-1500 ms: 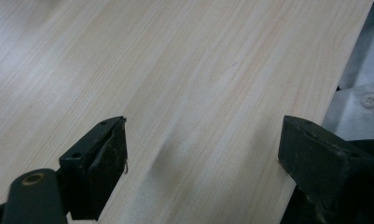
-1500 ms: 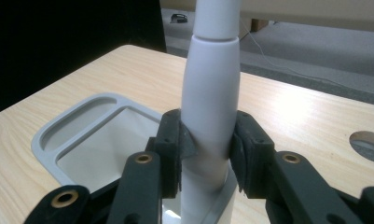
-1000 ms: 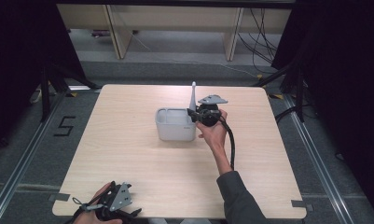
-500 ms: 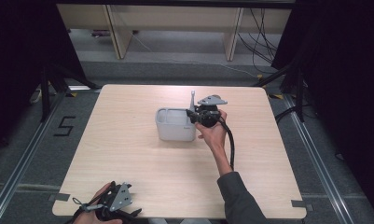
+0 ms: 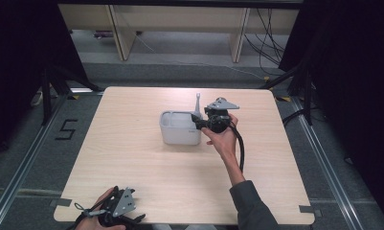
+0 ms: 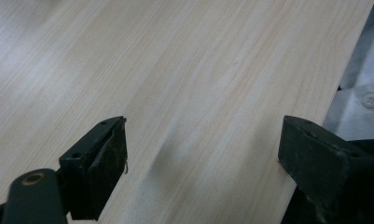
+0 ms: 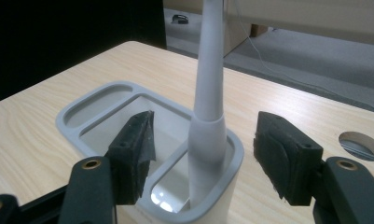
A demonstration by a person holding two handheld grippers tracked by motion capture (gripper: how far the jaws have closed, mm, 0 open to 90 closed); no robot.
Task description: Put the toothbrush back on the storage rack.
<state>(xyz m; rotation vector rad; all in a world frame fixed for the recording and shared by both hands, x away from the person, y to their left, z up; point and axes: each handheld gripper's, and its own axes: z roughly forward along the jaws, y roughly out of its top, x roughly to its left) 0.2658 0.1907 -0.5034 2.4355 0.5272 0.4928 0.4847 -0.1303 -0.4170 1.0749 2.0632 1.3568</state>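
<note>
Right gripper (image 7: 203,154) jaws just opened off the brush handle (image 7: 208,93), now standing in the holder (image 7: 82,121); back straight out, don't clip it; left gripper (image 6: 198,158) open, idle.

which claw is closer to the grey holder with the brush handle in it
The right claw: its jaws, just opened, stand either side of the brush handle in the grey holder. The left claw sits open at the table's near edge.

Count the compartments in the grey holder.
3 in the grey plastic holder: a narrow slot at the far end, a wide middle bay, and a near one holding the grey handle.
</note>
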